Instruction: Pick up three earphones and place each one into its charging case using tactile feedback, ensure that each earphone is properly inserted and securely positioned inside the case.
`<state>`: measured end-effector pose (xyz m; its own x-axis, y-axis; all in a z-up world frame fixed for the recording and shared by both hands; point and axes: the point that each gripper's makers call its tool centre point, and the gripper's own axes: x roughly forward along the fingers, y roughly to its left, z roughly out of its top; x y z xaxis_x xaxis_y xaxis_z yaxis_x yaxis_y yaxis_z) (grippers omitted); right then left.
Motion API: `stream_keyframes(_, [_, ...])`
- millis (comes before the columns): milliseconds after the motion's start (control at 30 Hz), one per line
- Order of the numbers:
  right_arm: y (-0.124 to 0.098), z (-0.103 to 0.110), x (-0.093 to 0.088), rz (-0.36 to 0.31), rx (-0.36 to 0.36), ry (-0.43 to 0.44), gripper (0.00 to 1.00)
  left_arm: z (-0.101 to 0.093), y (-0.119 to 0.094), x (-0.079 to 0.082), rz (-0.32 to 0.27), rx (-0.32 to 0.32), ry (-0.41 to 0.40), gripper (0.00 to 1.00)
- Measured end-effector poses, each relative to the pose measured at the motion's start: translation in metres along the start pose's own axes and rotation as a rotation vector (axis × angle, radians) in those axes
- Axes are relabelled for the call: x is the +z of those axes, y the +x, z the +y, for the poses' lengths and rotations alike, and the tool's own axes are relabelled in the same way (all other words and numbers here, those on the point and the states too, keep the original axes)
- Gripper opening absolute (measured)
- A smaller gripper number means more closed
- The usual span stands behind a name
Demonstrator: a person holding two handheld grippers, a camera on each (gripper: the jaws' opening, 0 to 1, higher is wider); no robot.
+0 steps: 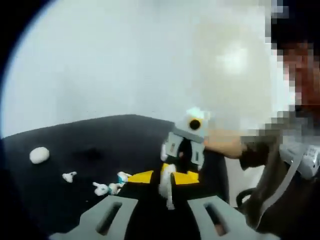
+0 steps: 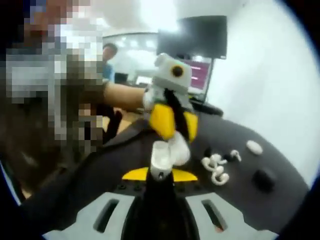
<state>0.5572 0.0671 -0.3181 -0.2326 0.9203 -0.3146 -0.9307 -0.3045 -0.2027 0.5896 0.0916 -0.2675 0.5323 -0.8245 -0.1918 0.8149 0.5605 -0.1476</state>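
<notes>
- Charging case (image 2: 169, 152): white, glossy, lid swung open, long axis roughly upright; held above the black tabletop (image 2: 240, 200), near its middle.
- Right gripper (image 2: 161, 175): jaws clamped on the case's lower end.
- Left gripper (image 2: 172, 125): yellow pads pinch the case from above.
- Loose white earphones (image 2: 216, 169) lie clustered beside a closed white case (image 2: 254, 146) toward the far edge.

I can't tell whether an earphone sits in the blurred white charging case (image 2: 161, 159); loose earphones (image 1: 107, 188) too small.
</notes>
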Motion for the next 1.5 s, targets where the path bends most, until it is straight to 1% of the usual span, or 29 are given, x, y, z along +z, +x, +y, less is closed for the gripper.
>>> stream_keyframes(33, [0.000, 0.000, 0.000, 0.001, 0.000, -0.001, 0.17, 0.008, -0.002, -0.002, 0.012, 0.030, 0.001, 0.12])
stream_keyframes(67, [0.000, 0.000, 0.000, 0.000, -0.001, 0.000, 0.17, 0.011, -0.003, -0.002, 0.012, 0.028, 0.002, 0.13])
stream_keyframes(100, [0.000, 0.000, 0.000, 0.001, -0.001, 0.001, 0.17, 0.013, -0.005, 0.001, -0.010, 0.021, -0.016, 0.14])
stream_keyframes(133, [0.001, 0.000, 0.000, 0.000, -0.001, 0.003, 0.17, 0.013, -0.007, 0.007, -0.047, 0.002, -0.057, 0.16])
stream_keyframes(167, [0.001, 0.000, 0.000, 0.000, -0.001, 0.005, 0.17, 0.021, -0.013, 0.016, -0.091, 0.020, -0.087, 0.18])
stream_keyframes(233, [0.001, -0.001, 0.000, -0.001, 0.000, 0.012, 0.17, 0.043, -0.023, 0.026, -0.126, 0.112, -0.081, 0.18])
stream_keyframes(267, [0.001, -0.001, 0.000, -0.002, 0.000, 0.013, 0.17, 0.058, -0.028, 0.028, -0.120, 0.176, -0.071, 0.17])
stream_keyframes(300, [0.001, 0.000, 0.000, -0.002, 0.000, 0.013, 0.17, 0.069, -0.031, 0.029, -0.111, 0.221, -0.061, 0.17])
stream_keyframes(333, [0.001, 0.000, 0.000, -0.002, 0.000, 0.014, 0.17, 0.086, -0.036, 0.028, -0.086, 0.293, -0.033, 0.17])
stream_keyframes(367, [0.002, 0.000, 0.000, -0.002, 0.000, 0.015, 0.17, 0.100, -0.040, 0.028, -0.057, 0.341, 0.008, 0.17])
stream_keyframes(400, [0.002, 0.000, 0.000, -0.003, 0.000, 0.016, 0.17, 0.112, -0.042, 0.027, -0.033, 0.371, 0.038, 0.17])
stream_keyframes(433, [0.002, 0.000, 0.000, -0.003, 0.000, 0.015, 0.17, 0.120, -0.041, 0.025, -0.009, 0.383, 0.048, 0.17])
stream_keyframes(467, [0.001, 0.000, 0.000, -0.003, 0.000, 0.015, 0.17, 0.126, -0.039, 0.024, 0.001, 0.378, 0.040, 0.17])
stream_keyframes(500, [0.001, 0.000, 0.000, -0.003, 0.001, 0.016, 0.17, 0.130, -0.036, 0.019, 0.019, 0.375, -0.015, 0.18])
stream_keyframes(533, [0.001, 0.000, 0.000, -0.004, 0.001, 0.017, 0.17, 0.133, -0.033, 0.013, 0.047, 0.369, -0.099, 0.19])
stream_keyframes(567, [0.001, 0.000, 0.000, -0.004, 0.002, 0.017, 0.17, 0.134, -0.027, 0.006, 0.079, 0.353, -0.158, 0.18])
stream_keyframes(600, [0.001, 0.000, 0.000, -0.004, 0.002, 0.017, 0.17, 0.136, -0.024, 0.004, 0.088, 0.364, -0.172, 0.17])
stream_keyframes(667, [0.001, 0.000, 0.000, -0.005, 0.003, 0.017, 0.17, 0.144, -0.018, -0.004, 0.123, 0.417, -0.149, 0.15])
stream_keyframes(700, [0.001, 0.000, 0.000, -0.005, 0.002, 0.017, 0.17, 0.145, -0.015, -0.008, 0.139, 0.430, -0.142, 0.15])
stream_keyframes(833, [0.000, 0.001, 0.000, -0.006, 0.002, 0.012, 0.17, 0.154, -0.001, -0.022, 0.172, 0.455, -0.174, 0.16])
stream_keyframes(900, [0.000, 0.001, 0.000, -0.006, 0.003, 0.012, 0.17, 0.159, -0.001, -0.024, 0.179, 0.475, -0.158, 0.16])
stream_keyframes(1033, [0.000, 0.002, 0.000, -0.007, 0.004, 0.010, 0.17, 0.167, -0.014, -0.027, 0.190, 0.512, -0.135, 0.16])
stream_keyframes(1133, [0.000, 0.002, 0.001, -0.007, 0.007, 0.011, 0.17, 0.182, -0.033, -0.030, 0.226, 0.596, -0.072, 0.14])
stream_keyframes(1167, [0.000, 0.002, 0.001, -0.007, 0.008, 0.011, 0.17, 0.187, -0.040, -0.030, 0.232, 0.622, -0.068, 0.14])
stream_keyframes(1200, [0.000, 0.003, 0.001, -0.007, 0.008, 0.011, 0.17, 0.187, -0.042, -0.029, 0.222, 0.615, -0.076, 0.14])
stream_keyframes(1267, [0.000, 0.003, 0.001, -0.007, 0.009, 0.010, 0.17, 0.186, -0.046, -0.026, 0.193, 0.606, -0.130, 0.14])
stream_keyframes(1367, [0.000, 0.003, 0.002, -0.008, 0.007, 0.008, 0.17, 0.180, -0.044, -0.016, 0.140, 0.568, -0.176, 0.14])
stream_keyframes(1433, [0.000, 0.003, 0.002, -0.009, 0.007, 0.009, 0.17, 0.177, -0.040, -0.011, 0.130, 0.546, -0.197, 0.14])
stream_keyframes(1500, [0.000, 0.003, 0.002, -0.009, 0.007, 0.010, 0.17, 0.173, -0.035, -0.009, 0.138, 0.530, -0.213, 0.14])
